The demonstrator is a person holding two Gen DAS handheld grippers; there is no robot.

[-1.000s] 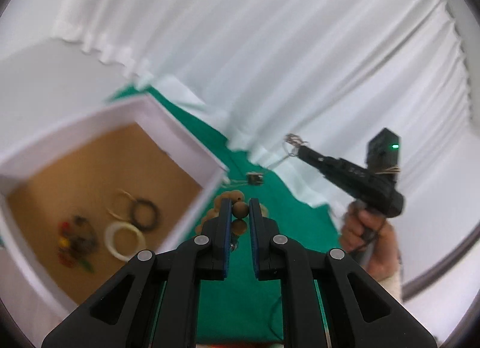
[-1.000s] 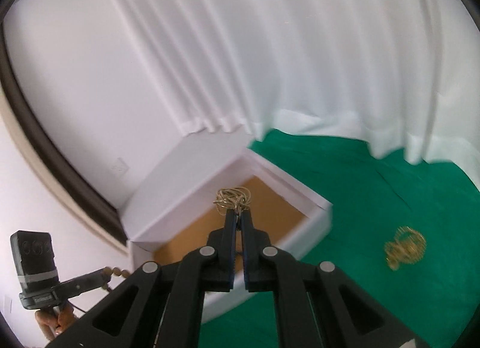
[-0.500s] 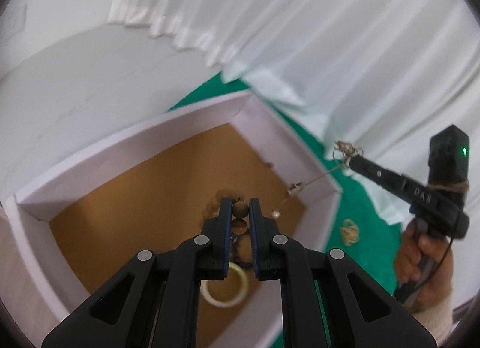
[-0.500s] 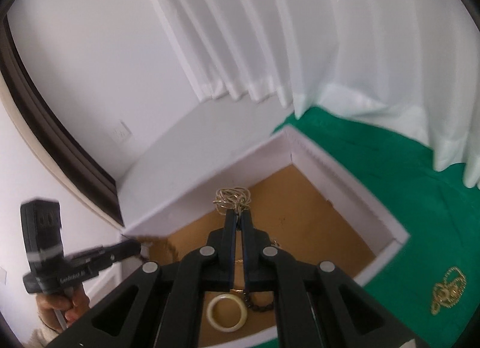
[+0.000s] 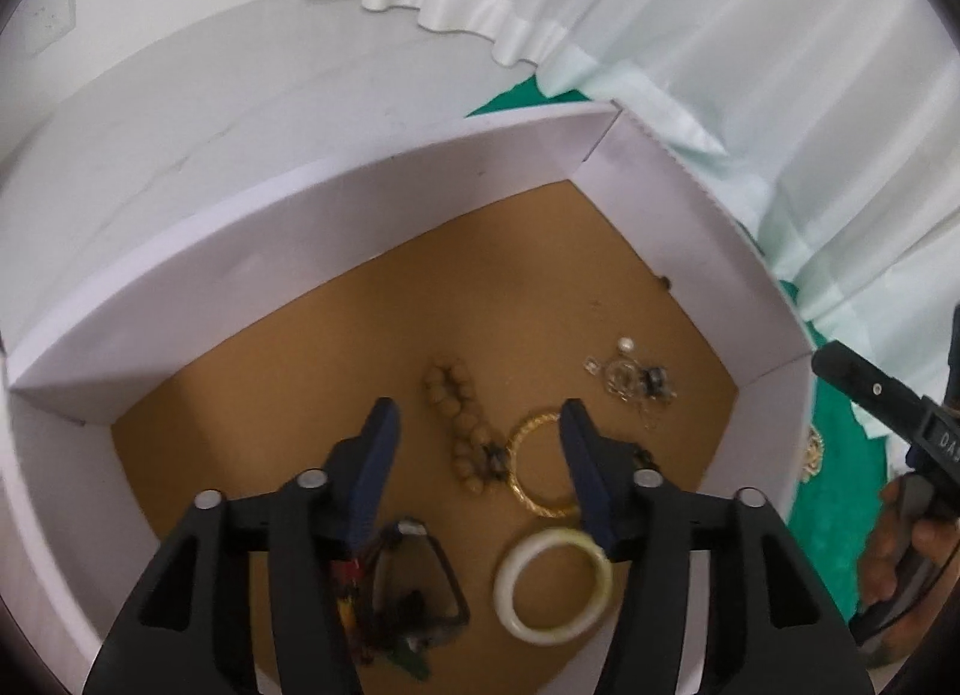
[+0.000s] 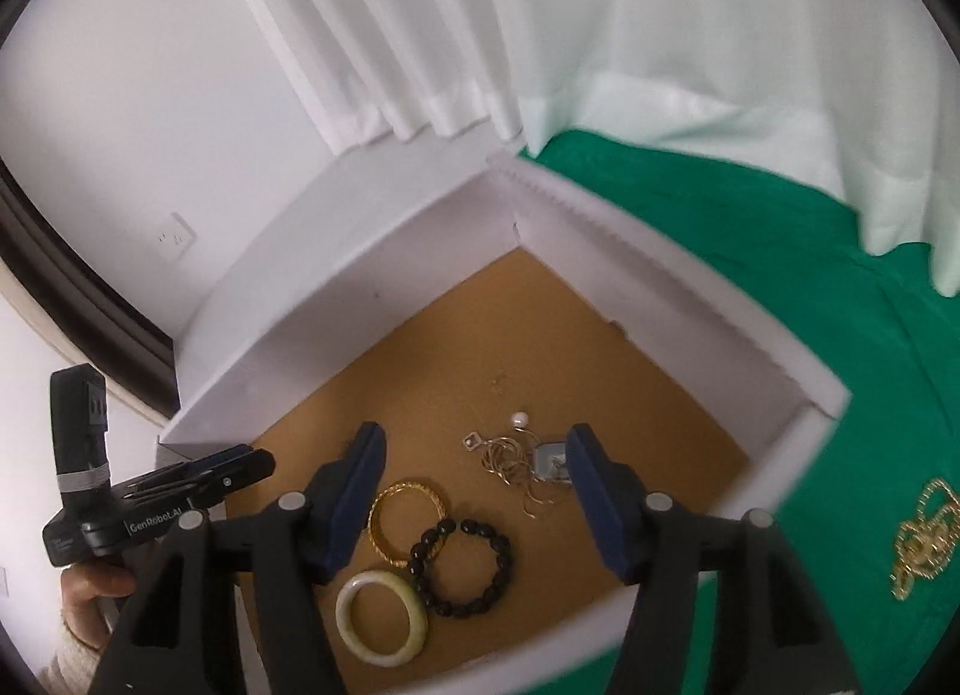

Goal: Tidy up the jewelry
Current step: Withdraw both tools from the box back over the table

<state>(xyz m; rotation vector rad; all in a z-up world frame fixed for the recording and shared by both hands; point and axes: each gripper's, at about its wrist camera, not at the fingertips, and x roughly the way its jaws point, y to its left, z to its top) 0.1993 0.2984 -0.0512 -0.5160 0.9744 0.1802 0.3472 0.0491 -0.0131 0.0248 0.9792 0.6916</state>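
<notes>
Hovering over the white box [image 5: 372, 227], the left gripper [image 5: 477, 443] has its jaws spread wide with nothing between them, and the right gripper [image 6: 474, 455] hangs over the same box with jaws just as wide and just as bare. Down on the brown cardboard floor of the box, closest to the left camera, sits a pale ring bangle [image 5: 553, 586], and beside it under the left finger a dark tangle with red, yellow and green bits [image 5: 399, 593]. Just past those, a gold bangle [image 5: 540, 470] lies flat, touching a string of wooden beads [image 5: 459, 425] stretched out in the middle of the floor. Further right, a small heap of thin chain with a pearl [image 5: 630, 374] rests near the right wall. From the right camera the same floor shows a black bead bracelet [image 6: 462, 566] overlapping the gold bangle and lying just beside the pale one, with the chain heap beyond it.

Outside the box, a green cloth [image 6: 810, 287] covers the surface to the right, and a gold ornament [image 6: 921, 551] lies on it, well apart from the box. Behind the box runs a plain white surface [image 5: 210, 113], then white curtains [image 6: 540, 35] hanging in folds, a white wall with a socket plate [image 6: 177, 233], and a dark curved frame [image 6: 72, 269] off to the left
</notes>
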